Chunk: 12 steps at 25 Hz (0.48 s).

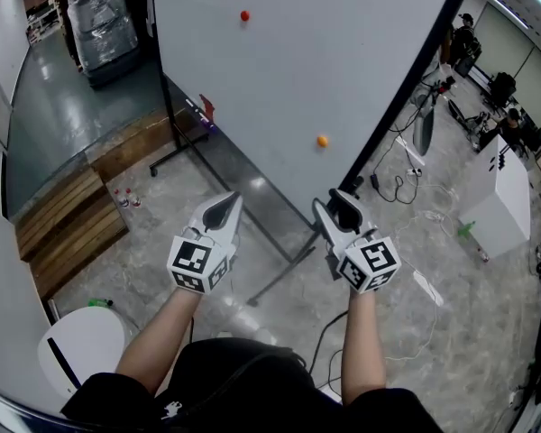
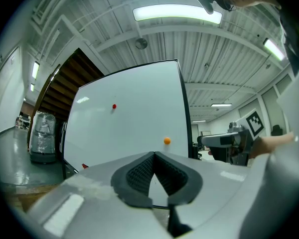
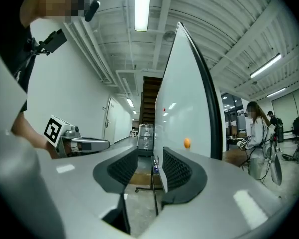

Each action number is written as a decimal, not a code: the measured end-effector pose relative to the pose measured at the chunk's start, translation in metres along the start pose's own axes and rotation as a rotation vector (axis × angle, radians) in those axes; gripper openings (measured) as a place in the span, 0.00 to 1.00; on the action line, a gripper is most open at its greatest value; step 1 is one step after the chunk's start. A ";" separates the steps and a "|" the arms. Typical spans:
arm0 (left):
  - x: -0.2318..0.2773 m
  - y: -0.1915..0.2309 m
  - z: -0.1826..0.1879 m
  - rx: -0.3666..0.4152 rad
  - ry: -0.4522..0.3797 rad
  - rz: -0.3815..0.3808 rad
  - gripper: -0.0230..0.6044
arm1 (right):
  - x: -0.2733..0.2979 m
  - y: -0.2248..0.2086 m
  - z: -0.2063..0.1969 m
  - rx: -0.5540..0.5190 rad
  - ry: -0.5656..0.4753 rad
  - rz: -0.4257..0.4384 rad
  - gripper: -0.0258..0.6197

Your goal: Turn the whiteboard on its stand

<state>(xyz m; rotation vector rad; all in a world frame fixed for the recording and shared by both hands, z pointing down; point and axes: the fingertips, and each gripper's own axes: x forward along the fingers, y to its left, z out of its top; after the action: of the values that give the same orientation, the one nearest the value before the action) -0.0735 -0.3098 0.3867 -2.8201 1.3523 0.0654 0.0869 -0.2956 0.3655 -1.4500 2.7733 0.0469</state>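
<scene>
Blocked straight ahead by the whiteboard (image 1: 325,61), which fills most of the space in front (black edge strip just beyond the right hand-held gripper (image 1: 340,207)). Hemmed in low down by the stand's black legs (image 1: 298,258) across the floor, wooden pallets (image 1: 68,228) to the left and loose cables (image 1: 398,188) to the right. Open floor (image 1: 451,332) further right, short of the white cabinet (image 1: 505,197).

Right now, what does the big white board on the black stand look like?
The big whiteboard is smooth and blank, with a dark frame, held on a black metal stand on the grey floor. A red magnet and an orange magnet stick to it; a tray runs along its lower edge.
</scene>
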 end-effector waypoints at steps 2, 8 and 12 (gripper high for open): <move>-0.003 -0.001 0.000 0.000 -0.001 0.002 0.04 | 0.004 0.015 -0.006 0.015 0.001 0.018 0.28; -0.012 0.002 0.000 -0.005 -0.004 0.021 0.04 | 0.010 0.042 -0.013 0.075 -0.026 0.024 0.12; -0.018 0.002 0.001 -0.003 -0.007 0.030 0.04 | 0.009 0.055 -0.013 0.098 -0.043 0.034 0.08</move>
<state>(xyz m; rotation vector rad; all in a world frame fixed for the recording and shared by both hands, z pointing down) -0.0866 -0.2974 0.3866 -2.7991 1.3945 0.0774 0.0363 -0.2719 0.3798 -1.3629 2.7240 -0.0564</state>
